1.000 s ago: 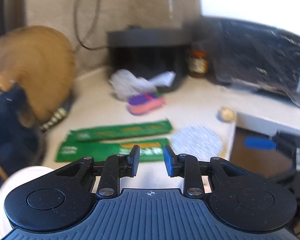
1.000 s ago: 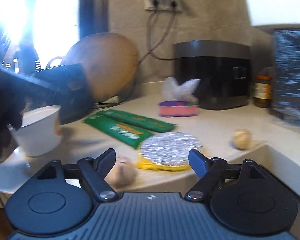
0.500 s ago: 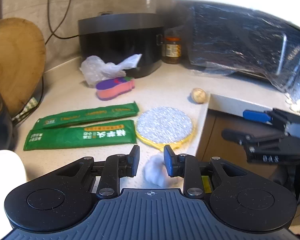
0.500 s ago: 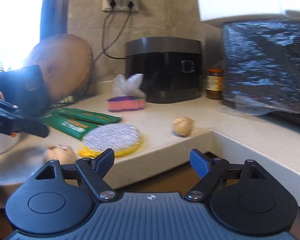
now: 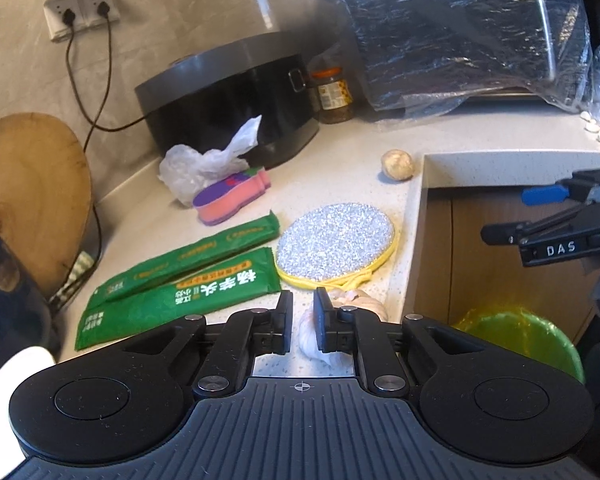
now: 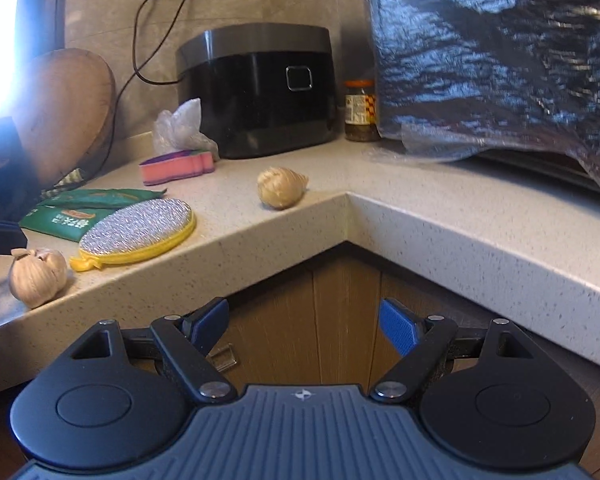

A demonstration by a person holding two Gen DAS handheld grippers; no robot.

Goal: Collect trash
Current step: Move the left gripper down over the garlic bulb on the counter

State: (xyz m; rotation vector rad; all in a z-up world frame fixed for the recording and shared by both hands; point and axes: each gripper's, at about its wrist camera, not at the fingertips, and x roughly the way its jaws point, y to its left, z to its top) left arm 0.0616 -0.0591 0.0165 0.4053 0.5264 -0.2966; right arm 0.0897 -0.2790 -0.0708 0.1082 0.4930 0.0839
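Pale, papery garlic bulb sits on the speckled beige stone countertop, close to its front edge and just beside the round silver scouring pad with yellow rim. Left gripper is over it: the 2 jaws are closing with the bulb between them. The right pad lies against the bulb; contact on the left pad is not clear from this view.

Right wrist view shows the same bulb from the side, resting on the counter, with a dark finger of the left gripper just above and left of it. That view alone shows the bulb's split top.

Right gripper hangs below the counter's inner corner, in front of brown cabinet doors, jaws spread wide with nothing between them. The left wrist view catches it from the side.

Only the left wrist view shows the bin lined with a yellow-green bag, down beside the cabinet.

Outward on the counter: 2 flat green printed sachets, a pink and purple sponge, a crumpled clear plastic bag, a second tan bulb near the corner, a black rice cooker, a glass jar with orange lid, and a plastic-wrapped black oven.
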